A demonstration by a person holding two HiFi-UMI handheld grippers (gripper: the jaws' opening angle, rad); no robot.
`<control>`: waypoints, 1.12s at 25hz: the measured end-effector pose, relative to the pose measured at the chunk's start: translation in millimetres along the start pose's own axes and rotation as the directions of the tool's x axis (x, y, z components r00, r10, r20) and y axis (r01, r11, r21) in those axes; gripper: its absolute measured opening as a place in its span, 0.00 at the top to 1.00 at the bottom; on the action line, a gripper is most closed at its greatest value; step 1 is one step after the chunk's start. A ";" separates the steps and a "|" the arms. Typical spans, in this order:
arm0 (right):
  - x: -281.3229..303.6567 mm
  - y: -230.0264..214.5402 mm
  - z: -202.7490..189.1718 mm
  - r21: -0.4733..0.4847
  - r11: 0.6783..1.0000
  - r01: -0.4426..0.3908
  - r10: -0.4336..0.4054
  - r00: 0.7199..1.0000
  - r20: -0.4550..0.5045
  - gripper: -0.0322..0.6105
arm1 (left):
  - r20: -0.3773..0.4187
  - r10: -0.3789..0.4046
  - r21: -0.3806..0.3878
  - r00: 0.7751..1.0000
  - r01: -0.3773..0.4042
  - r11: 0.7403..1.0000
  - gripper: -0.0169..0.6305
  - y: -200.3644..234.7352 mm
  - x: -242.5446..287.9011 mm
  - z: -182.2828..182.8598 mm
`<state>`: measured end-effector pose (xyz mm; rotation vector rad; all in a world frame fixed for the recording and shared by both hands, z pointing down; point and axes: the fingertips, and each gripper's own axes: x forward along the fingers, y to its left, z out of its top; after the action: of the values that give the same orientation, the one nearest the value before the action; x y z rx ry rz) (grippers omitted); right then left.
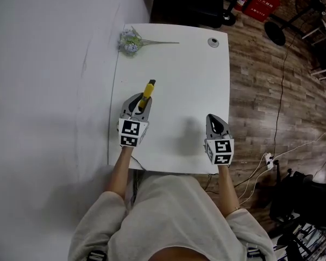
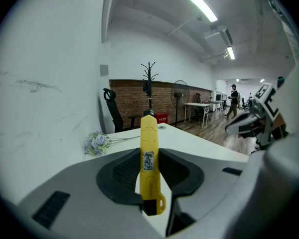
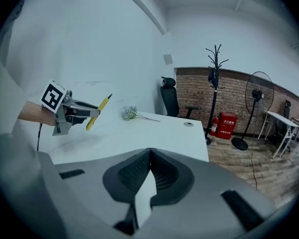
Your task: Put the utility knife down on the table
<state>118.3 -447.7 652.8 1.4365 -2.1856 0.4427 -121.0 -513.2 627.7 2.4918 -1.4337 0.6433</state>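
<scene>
Clamped in the left gripper [image 1: 140,101], the knife [image 2: 149,163] was a slim yellow utility knife with a dark tip at its far end. It had a small printed label on its body and a black end piece with a hanging loop at the butt. It stood on edge between the two dark pads, which pressed on its sides at about mid-length, so the jaws stood partly open on it. The butt stuck out behind the pads and the front half reached forward of them.

The knife was off the table [image 1: 190,75], held above its left half close to the left edge. It pointed at the table's far edge with the tip tilted a little upward, and the gripper cast a soft shadow on the top below it.

Over the table's near right corner the right gripper [image 3: 149,153] had its jaws together at the tips, with nothing between them.

Bare white top lay ahead of the knife and between the two grippers. At the table's far left corner lay a bunch of flowers [image 1: 130,39], its stems running along the far edge. A round grommet [image 1: 213,42] sat at the far right corner. A white wall [image 1: 49,69] ran along the table's left edge, and wood floor [image 1: 266,102] lay beyond its right edge.
</scene>
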 end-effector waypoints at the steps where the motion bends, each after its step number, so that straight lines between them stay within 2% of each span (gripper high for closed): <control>1: 0.1 -0.2 -1.0 0.000 1.000 0.000 0.000 1.000 -0.002 0.95 | -0.013 -0.007 0.001 1.000 0.007 1.000 0.80 -1.6 4.2 -3.4; 7: 2.0 -0.9 -3.7 0.002 1.000 -0.001 0.001 1.000 -0.009 0.95 | -0.098 -0.051 0.014 0.994 0.052 0.999 0.80 -10.3 29.6 -25.1; 12: 3.2 0.6 -5.8 0.000 1.000 -0.001 0.001 1.000 -0.017 0.95 | -0.164 -0.094 0.055 0.982 0.105 0.993 0.80 -20.6 46.8 -43.2; 23: 1.3 4.1 -15.7 -0.001 1.000 0.012 -0.012 0.999 -0.040 0.95 | -0.301 -0.172 0.100 0.938 0.211 0.972 0.80 -40.7 75.4 -79.1; 28: -1.9 1.5 -17.7 0.001 1.000 0.028 -0.028 0.999 -0.044 0.95 | -0.357 -0.196 0.094 0.913 0.244 0.965 0.80 -48.3 83.2 -94.8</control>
<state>121.4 -436.5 666.4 1.4433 -2.1286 0.4619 -69.0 -517.2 752.3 2.4308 -0.9947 1.0971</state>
